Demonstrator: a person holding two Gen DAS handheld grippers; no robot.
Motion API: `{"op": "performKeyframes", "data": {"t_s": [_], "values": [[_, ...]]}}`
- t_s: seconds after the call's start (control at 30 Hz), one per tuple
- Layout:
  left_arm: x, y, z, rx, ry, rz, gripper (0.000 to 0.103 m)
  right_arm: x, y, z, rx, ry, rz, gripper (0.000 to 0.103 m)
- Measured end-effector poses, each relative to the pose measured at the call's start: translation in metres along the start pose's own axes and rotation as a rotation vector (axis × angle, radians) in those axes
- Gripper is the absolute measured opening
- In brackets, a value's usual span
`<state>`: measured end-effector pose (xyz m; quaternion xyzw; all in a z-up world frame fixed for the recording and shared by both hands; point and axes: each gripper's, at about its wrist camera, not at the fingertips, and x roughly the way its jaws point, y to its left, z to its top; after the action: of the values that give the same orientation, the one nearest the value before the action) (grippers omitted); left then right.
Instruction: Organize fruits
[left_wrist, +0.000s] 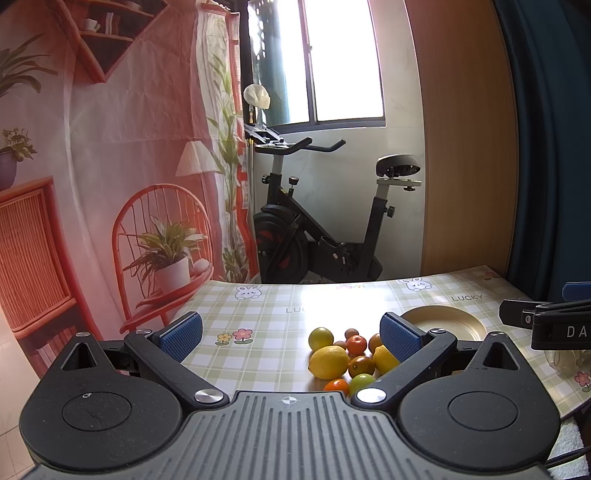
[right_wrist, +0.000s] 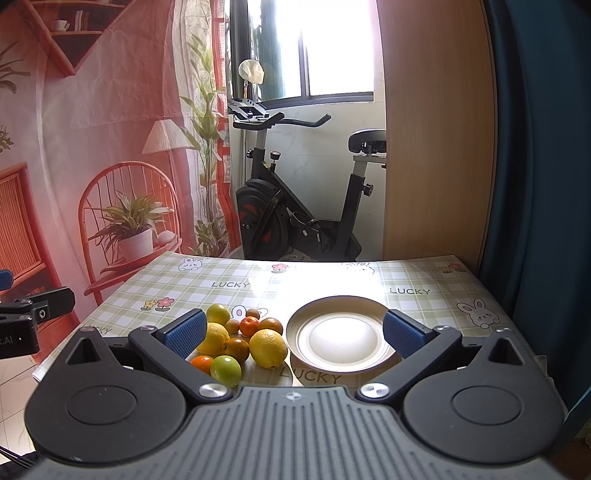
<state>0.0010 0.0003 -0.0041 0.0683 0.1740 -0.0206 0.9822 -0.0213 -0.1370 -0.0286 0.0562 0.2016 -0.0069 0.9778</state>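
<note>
A pile of fruit lies on the checked tablecloth: a big lemon (left_wrist: 328, 362) (right_wrist: 268, 348), a second lemon (right_wrist: 213, 338), a green lime (right_wrist: 226, 370), a yellow-green fruit (right_wrist: 218, 313), small oranges (right_wrist: 249, 326) and several brownish ones. Right of the pile sits an empty pale gold plate (right_wrist: 341, 336) (left_wrist: 443, 322). My left gripper (left_wrist: 291, 338) hovers open above the table's near edge, the pile just inside its right finger. My right gripper (right_wrist: 295, 334) is open too, with the fruit at its left finger and the plate at its right.
The table (right_wrist: 424, 280) ends at a far edge, with an exercise bike (right_wrist: 295, 206) and a window behind. A printed red backdrop (left_wrist: 110, 184) hangs on the left, a wooden panel (right_wrist: 436, 147) and dark curtain on the right. A clear object (left_wrist: 565, 360) lies at the table's right.
</note>
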Motion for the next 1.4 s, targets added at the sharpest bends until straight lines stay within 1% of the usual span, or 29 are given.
{"op": "performKeyframes", "data": {"t_s": [1.23, 1.4], "values": [[0.0006, 0.0028, -0.0025, -0.003, 0.007, -0.002, 0.103, 0.0047, -0.0036, 0.0025, 0.000, -0.002, 0.000, 0.103], [0.0089, 0.0041, -0.0008, 0.001, 0.037, 0.033, 0.103, 0.0086, -0.0023, 0.0036, -0.005, -0.008, 0.004, 0.103]]}}
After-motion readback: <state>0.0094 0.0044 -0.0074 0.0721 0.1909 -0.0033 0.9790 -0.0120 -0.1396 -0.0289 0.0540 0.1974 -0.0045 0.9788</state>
